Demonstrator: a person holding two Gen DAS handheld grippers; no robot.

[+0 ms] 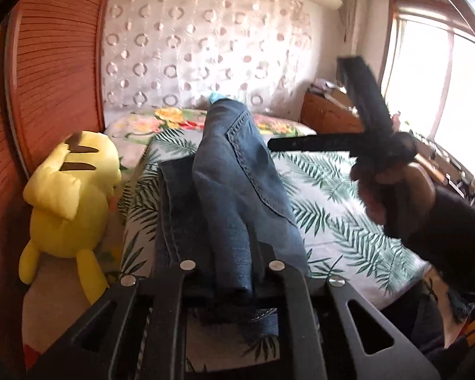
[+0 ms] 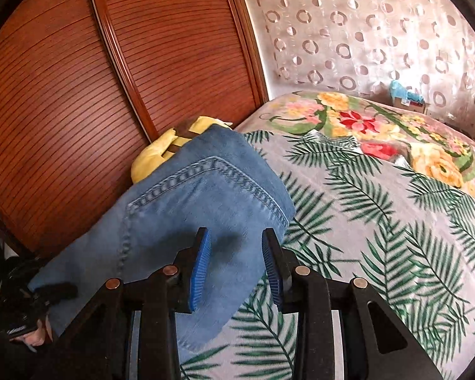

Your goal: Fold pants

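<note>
The blue denim pants (image 1: pixel 231 183) lie along the bed, bunched lengthwise. My left gripper (image 1: pixel 231 269) is shut on their near end, with the cloth pinched between the black fingers. In the right wrist view the pants (image 2: pixel 180 209) spread out flat with a stitched pocket seam showing. My right gripper (image 2: pixel 236 253) is open just above them, its blue pads (image 2: pixel 201 269) apart with nothing between. The right gripper also shows in the left wrist view (image 1: pixel 304 104), raised above the bed at the right, jaws apart. The left gripper shows in the right wrist view (image 2: pixel 57 291) at the pants' end.
The bed has a palm-leaf sheet (image 1: pixel 338 209) and a floral blanket (image 2: pixel 389 133) at its head. A yellow plush toy (image 1: pixel 69 196) lies at the bed's left edge against a wooden slatted wardrobe (image 2: pixel 95 79). A wooden nightstand (image 1: pixel 326 114) and a window stand at the right.
</note>
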